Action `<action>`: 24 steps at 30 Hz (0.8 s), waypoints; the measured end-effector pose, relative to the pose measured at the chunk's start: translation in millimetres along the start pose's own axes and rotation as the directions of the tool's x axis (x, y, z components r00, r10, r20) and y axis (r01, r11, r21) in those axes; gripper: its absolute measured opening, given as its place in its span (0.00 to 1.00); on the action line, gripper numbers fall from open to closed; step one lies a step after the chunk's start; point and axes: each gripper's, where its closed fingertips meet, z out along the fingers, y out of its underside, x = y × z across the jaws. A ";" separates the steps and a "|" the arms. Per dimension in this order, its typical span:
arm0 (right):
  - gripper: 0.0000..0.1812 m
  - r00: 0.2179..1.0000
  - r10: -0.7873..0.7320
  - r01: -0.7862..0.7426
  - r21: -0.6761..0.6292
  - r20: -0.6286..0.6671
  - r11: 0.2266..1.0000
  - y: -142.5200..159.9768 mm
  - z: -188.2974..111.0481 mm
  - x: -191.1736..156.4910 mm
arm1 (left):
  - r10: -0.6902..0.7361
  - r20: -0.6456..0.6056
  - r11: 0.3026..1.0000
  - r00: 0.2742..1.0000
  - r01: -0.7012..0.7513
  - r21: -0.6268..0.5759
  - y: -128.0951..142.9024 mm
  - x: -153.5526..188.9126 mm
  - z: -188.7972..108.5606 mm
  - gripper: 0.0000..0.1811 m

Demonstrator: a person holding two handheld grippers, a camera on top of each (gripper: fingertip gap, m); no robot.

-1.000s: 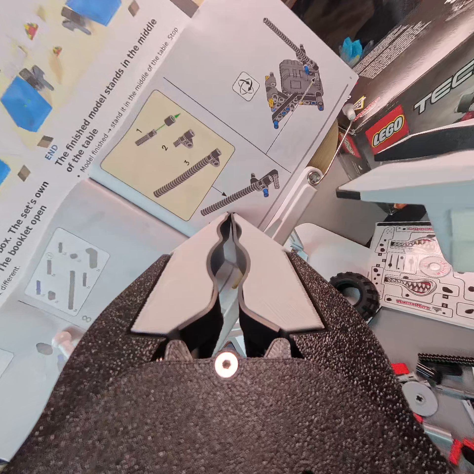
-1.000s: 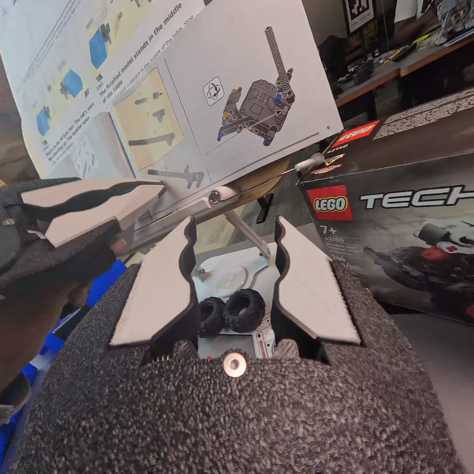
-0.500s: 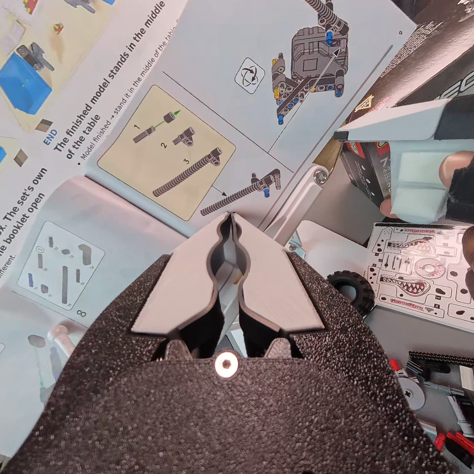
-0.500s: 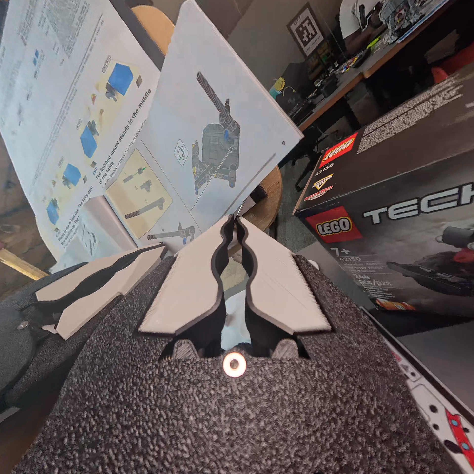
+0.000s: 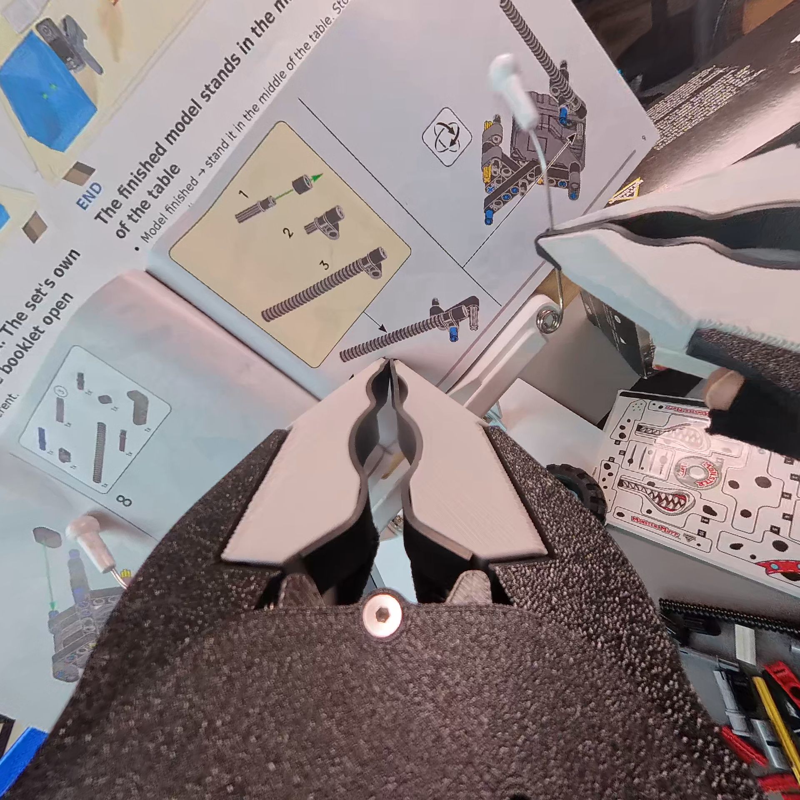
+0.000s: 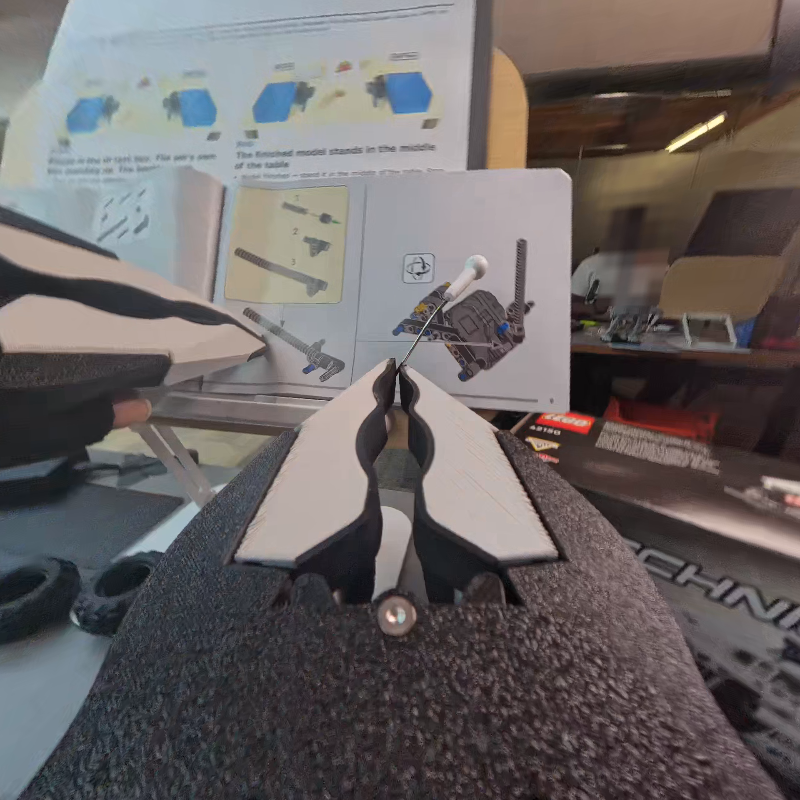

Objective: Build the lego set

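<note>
Since the frame a second before, the right claw (image 6: 397, 366) had gone from spread wide over the tyres to pressed together, and the thin wire page-holder arm with a white plastic tip (image 6: 465, 277) had swung up off the stand's edge to lie across the right-hand page. In the right wrist view that claw was clamped on the wire's lower end at frame centre, the white tip resting against the page above it.

The left claw (image 5: 389, 361) had its fingertips together with nothing visible between them, pointing at the bottom edge of the open white instruction booklet (image 5: 389, 108), which stood propped on a silver metal stand (image 5: 502, 359).

The black cardboard set box (image 6: 649, 467) lay at the right of the frame. Two black rubber tyres (image 6: 65, 588) sat on the bench at lower left, and a white sticker sheet with shark-mouth prints (image 5: 692, 489) lay at the right of the left wrist view, with loose red, grey and yellow pieces (image 5: 762, 692) below it.
</note>
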 end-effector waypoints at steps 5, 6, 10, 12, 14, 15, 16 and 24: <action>0.00 0.938 -0.307 0.319 -0.055 0.162 0.946 -1.9 11.5 -14.6 | -0.010 -0.002 1.000 1.000 0.010 0.013 -0.1 -0.2 0.0 0.00; 0.00 0.920 -0.348 0.361 -0.049 0.180 0.931 -2.4 12.2 -19.2 | -0.010 -0.003 1.000 1.000 0.010 0.015 -0.3 0.0 0.1 0.00; 0.00 0.933 -0.299 0.320 -0.081 0.198 0.944 -1.0 14.8 -25.6 | -0.008 -0.001 1.000 1.000 0.008 0.020 0.0 -0.1 -0.2 0.01; 0.00 0.944 -0.283 0.299 -0.079 0.168 0.951 -1.4 13.7 -24.0 | -0.007 0.001 1.000 1.000 0.007 0.019 -0.1 -0.2 -0.2 0.01; 0.00 0.964 -0.225 0.238 -0.080 0.143 0.968 -1.7 12.7 -20.8 | -0.012 -0.001 1.000 1.000 0.012 0.023 0.2 0.0 -0.5 0.01; 0.00 0.973 -0.193 0.204 -0.080 0.127 0.976 -1.5 12.3 -18.2 | -0.015 -0.002 1.000 1.000 0.015 0.025 0.3 0.0 -0.8 0.00; 0.00 0.977 -0.181 0.190 -0.075 0.117 0.979 -1.5 11.6 -17.3 | -0.015 -0.001 1.000 1.000 0.015 0.025 0.4 0.0 -0.8 0.01; 0.00 0.975 -0.187 0.198 -0.086 0.119 0.976 -0.9 13.5 -19.1 | -0.027 -0.001 0.999 1.000 0.027 0.030 0.1 -0.8 -0.5 0.01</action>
